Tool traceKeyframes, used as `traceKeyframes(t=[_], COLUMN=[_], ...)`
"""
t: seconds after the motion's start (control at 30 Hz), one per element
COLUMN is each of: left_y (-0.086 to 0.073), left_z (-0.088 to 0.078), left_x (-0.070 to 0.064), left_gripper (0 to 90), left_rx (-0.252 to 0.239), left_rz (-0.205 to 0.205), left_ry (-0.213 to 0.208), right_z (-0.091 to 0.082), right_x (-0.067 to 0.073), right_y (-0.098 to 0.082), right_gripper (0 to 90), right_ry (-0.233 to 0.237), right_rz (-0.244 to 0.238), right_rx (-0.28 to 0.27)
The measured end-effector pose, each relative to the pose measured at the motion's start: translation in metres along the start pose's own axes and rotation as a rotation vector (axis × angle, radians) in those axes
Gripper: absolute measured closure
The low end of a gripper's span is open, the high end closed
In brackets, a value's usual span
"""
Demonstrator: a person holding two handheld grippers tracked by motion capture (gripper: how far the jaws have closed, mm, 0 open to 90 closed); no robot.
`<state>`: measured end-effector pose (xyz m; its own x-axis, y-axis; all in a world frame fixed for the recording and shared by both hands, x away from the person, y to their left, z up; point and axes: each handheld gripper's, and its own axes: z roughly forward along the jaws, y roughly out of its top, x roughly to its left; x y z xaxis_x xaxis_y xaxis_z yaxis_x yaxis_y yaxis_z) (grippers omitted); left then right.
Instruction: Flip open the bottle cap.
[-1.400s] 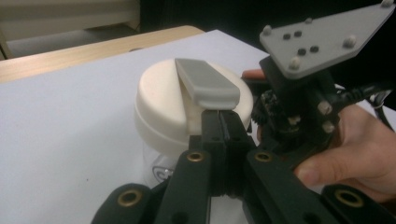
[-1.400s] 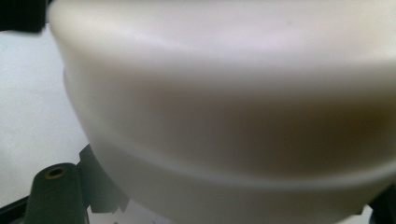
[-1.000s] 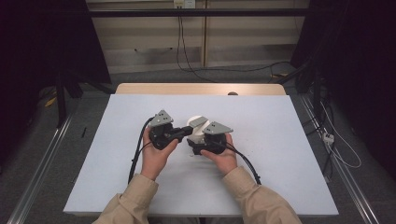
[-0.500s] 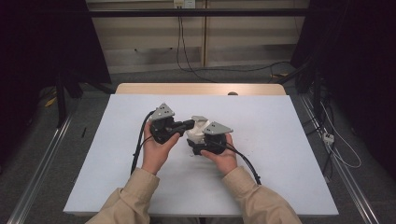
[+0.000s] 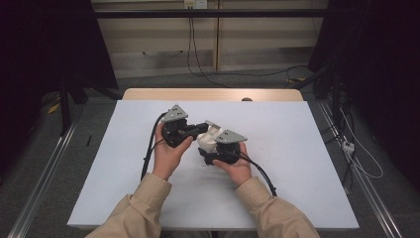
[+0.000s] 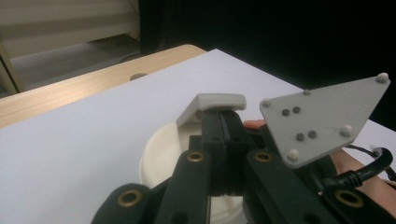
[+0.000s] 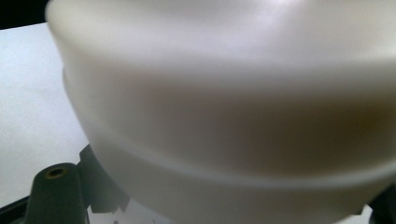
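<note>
The right claw grips the white container, whose lid tab the closed left claw pinches.

A cream-white round container is sitting near the middle of the white table, between the two hands; its smooth curved wall is bulging close before the right gripper view; a grey-white flap is rising from its rim, tilting upward; its open inside is facing up in the left gripper view.
</note>
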<state>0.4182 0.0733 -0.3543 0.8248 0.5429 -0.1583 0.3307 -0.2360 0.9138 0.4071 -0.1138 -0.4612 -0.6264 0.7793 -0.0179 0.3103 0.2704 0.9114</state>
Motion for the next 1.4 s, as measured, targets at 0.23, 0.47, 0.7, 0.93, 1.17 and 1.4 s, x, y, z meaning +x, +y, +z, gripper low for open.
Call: traceKeyframes(t=[0.23,0.47,0.7,0.93,1.17,1.4], left_y=[0.004,0.008,0.012,0.015,0.018,0.021], left_z=[0.004,0.008,0.01,0.012,0.015,0.017], left_x=[0.001,0.002,0.002,0.003,0.003,0.004], left_gripper=[90.0,90.0,90.0,90.0,90.0,90.0], left_rx=[0.012,0.018,0.019,0.023,0.027,0.032], left_rz=[0.002,0.005,0.01,0.013,0.012,0.015], left_ry=[-0.003,-0.003,0.0,0.001,0.0,-0.001], right_z=[0.0,0.0,0.0,0.0,0.0,0.0], right_x=[0.0,0.0,0.0,0.0,0.0,0.0], right_y=[0.0,0.0,0.0,0.0,0.0,0.0], right_gripper=[18.1,18.1,18.1,18.2,18.1,18.1], right_ry=[0.0,-0.001,-0.001,0.001,0.0,-0.001], right_rz=[0.001,0.001,0.0,0.001,0.0,-0.005], right_rx=[0.001,0.0,0.001,0.0,0.001,-0.001])
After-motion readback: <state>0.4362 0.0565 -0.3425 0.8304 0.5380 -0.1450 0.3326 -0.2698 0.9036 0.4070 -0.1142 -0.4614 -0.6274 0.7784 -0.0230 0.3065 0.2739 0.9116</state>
